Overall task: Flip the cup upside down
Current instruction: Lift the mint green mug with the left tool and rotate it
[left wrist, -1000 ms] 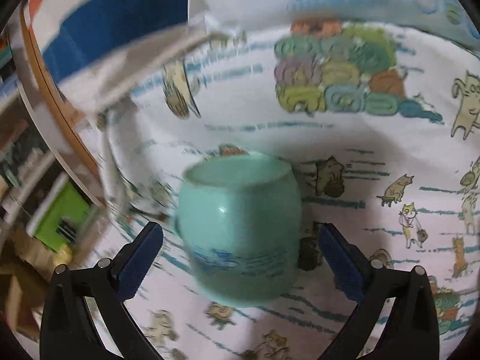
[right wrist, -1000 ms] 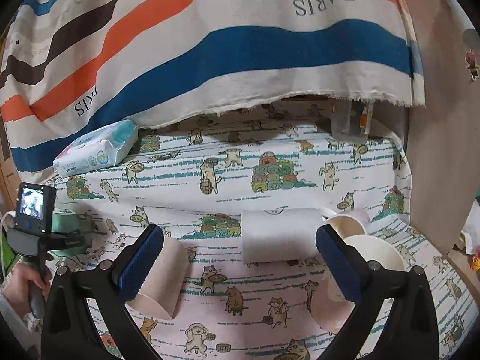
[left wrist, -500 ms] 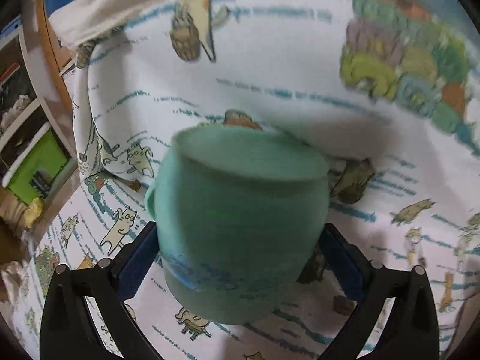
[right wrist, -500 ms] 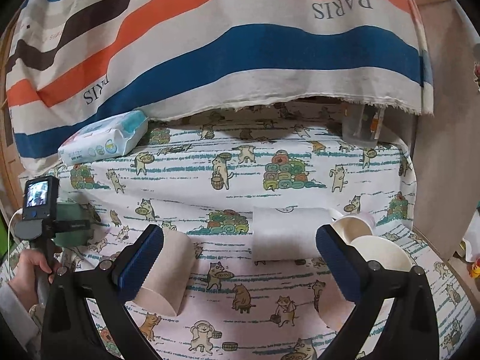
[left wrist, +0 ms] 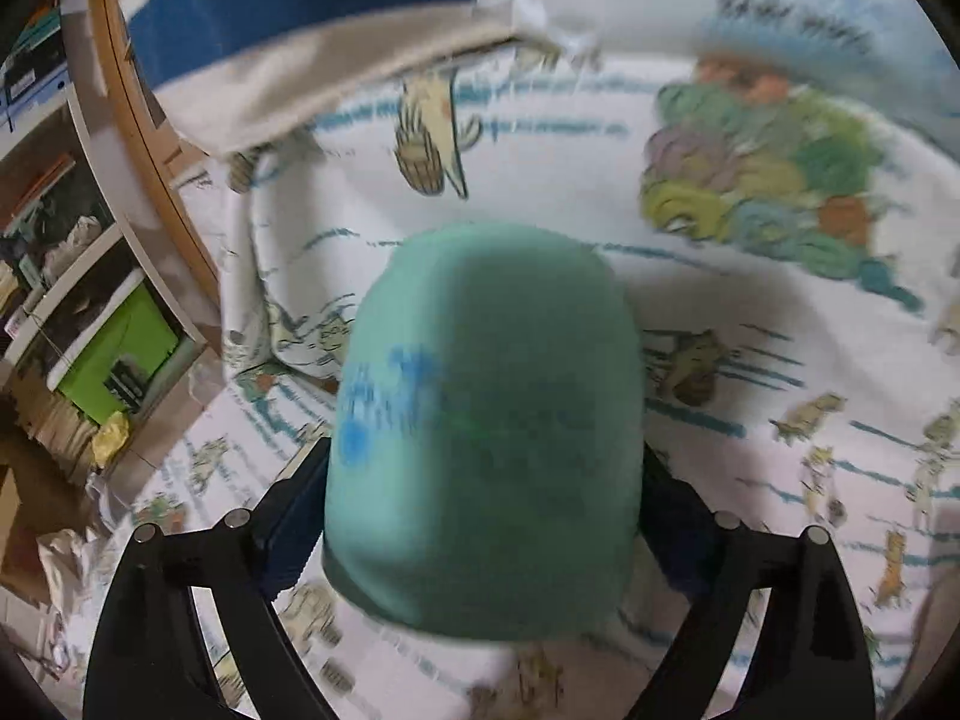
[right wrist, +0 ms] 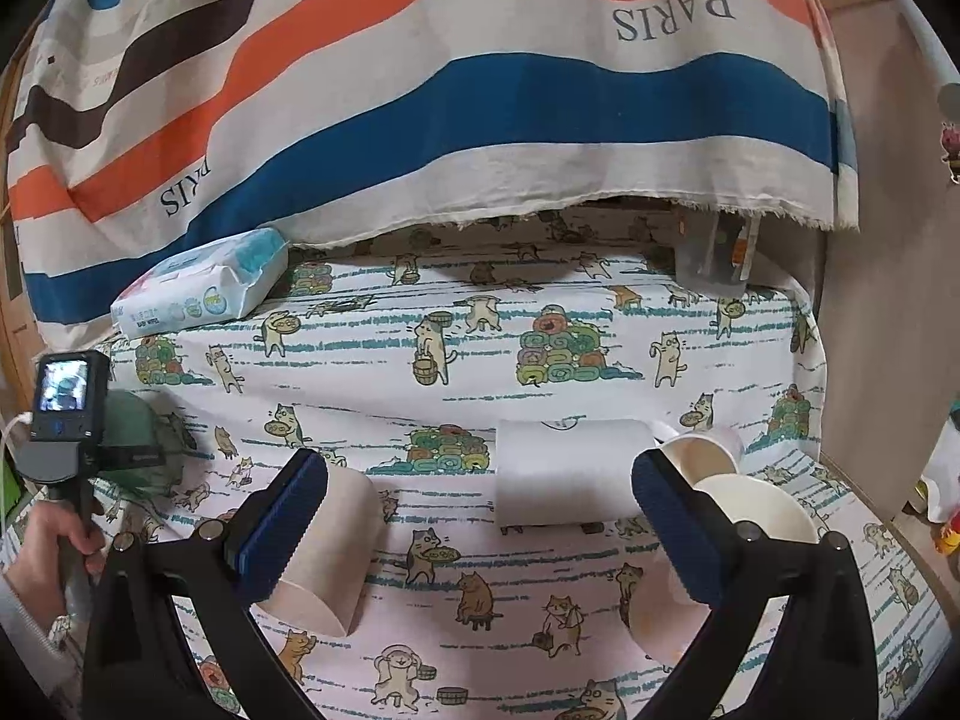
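Observation:
A mint-green cup point(left wrist: 486, 432) with blue print fills the left wrist view, blurred, its rounded closed end pointing away from the camera. My left gripper point(left wrist: 483, 516) is shut on the cup, with a blue pad against each side. In the right wrist view the cup point(right wrist: 135, 420) shows dimly at the far left behind the hand-held left gripper point(right wrist: 66, 420). My right gripper point(right wrist: 480, 516) is open and empty above the cat-print cloth point(right wrist: 480, 600).
A beige paper cup point(right wrist: 336, 546) lies on its side by the right gripper's left finger. A white paper cup point(right wrist: 570, 468) lies beyond, more white cups point(right wrist: 738, 492) at right. A wipes pack point(right wrist: 204, 282) and a striped hanging cloth point(right wrist: 420, 90) are behind.
The left gripper closed on the green cup and turned it, so its open rim no longer faces up. The right gripper stayed open and hardly moved.

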Demonstrator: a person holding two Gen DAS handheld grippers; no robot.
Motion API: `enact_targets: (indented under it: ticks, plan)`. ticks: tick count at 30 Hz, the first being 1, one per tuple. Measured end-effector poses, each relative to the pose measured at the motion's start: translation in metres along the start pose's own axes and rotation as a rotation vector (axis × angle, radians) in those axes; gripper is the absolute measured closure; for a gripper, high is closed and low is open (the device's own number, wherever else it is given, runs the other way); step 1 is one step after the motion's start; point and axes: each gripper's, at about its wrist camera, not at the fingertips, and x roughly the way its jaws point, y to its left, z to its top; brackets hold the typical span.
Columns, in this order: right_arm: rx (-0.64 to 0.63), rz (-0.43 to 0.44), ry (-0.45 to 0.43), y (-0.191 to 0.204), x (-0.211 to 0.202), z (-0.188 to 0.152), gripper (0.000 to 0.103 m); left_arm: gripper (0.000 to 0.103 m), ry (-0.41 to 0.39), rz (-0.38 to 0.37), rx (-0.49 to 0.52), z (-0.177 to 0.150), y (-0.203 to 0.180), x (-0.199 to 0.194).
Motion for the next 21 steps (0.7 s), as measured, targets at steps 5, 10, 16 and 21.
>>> enact_targets:
  ticks: [5, 10, 16, 21]
  plan:
    - [0.036, 0.001, -0.006, -0.010, -0.003, 0.004, 0.000, 0.015, 0.004, -0.079, 0.033, -0.023, 0.007, -0.053]
    - [0.058, -0.003, -0.008, -0.018, -0.004, 0.004, 0.000, 0.015, -0.027, -0.172, 0.137, -0.065, -0.006, -0.101]
    - [0.057, -0.005, -0.012, -0.018, -0.005, 0.005, 0.000, 0.015, -0.059, -0.288, 0.180, -0.115, -0.011, -0.152]
    - [0.038, -0.014, -0.034, -0.014, -0.010, 0.006, 0.000, 0.015, -0.084, -0.422, 0.235, -0.149, -0.024, -0.193]
